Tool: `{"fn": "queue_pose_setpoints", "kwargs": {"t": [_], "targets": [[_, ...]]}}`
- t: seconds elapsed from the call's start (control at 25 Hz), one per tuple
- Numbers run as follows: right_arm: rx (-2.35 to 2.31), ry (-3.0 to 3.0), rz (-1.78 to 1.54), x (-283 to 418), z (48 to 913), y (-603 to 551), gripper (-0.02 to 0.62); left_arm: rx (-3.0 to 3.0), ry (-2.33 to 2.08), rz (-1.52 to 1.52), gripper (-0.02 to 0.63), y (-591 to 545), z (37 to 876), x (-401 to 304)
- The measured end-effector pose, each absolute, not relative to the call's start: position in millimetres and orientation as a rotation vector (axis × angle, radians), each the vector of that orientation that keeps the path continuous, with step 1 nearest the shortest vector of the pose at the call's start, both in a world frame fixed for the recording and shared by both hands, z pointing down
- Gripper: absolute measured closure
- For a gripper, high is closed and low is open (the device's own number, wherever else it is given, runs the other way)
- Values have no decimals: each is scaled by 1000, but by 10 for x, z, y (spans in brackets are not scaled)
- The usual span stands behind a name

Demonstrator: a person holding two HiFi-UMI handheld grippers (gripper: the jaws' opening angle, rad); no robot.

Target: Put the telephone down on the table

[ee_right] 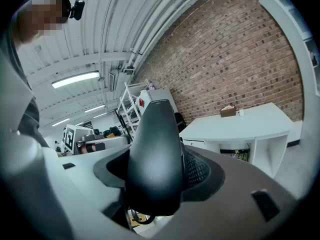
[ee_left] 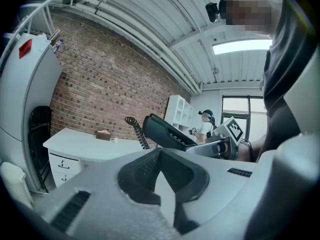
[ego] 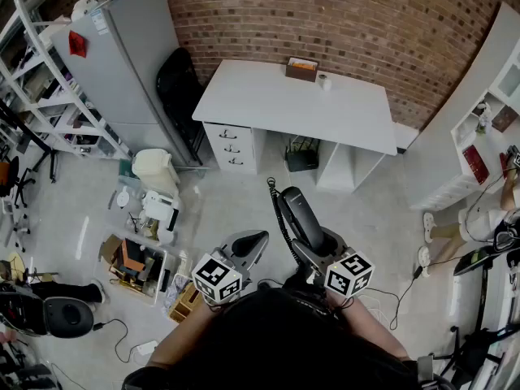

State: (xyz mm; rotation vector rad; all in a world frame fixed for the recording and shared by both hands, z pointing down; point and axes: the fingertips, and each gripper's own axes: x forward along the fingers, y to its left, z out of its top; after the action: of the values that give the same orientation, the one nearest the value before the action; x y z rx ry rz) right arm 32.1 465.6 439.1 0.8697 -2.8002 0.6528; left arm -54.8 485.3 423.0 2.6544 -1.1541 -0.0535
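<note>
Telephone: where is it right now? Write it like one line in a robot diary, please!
telephone: gripped by right gripper, in the air | table: ahead, telephone not yet on it | left gripper: shut, empty

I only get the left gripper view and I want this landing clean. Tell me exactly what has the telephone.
Observer: The right gripper is shut on the telephone. In the right gripper view, the dark handset fills the space between its jaws.
Operator: Give me the gap to the table.
Observer: In the head view, the white table is well ahead of the person, with open floor between them. The telephone is not over the table yet.
Operator: Check the part of the tabletop that the handset blocks for me.
Observer: In the head view, the right half of the tabletop is bare. The only things on it are a brown box and a small white item at the back edge.
</note>
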Motion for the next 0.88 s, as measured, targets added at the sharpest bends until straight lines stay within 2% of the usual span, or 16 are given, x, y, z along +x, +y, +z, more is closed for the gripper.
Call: {"fn": "queue_pose_setpoints", "kwargs": {"t": [0.48,0.88], "targets": [[850,-2852,693,427,4346,4486,324,2648,-1144,-33,600,4700,4268,-403],[886,-2852,669,811,4385,3925,325,2662,-1103,-1,600,4085,4326,1]]}}
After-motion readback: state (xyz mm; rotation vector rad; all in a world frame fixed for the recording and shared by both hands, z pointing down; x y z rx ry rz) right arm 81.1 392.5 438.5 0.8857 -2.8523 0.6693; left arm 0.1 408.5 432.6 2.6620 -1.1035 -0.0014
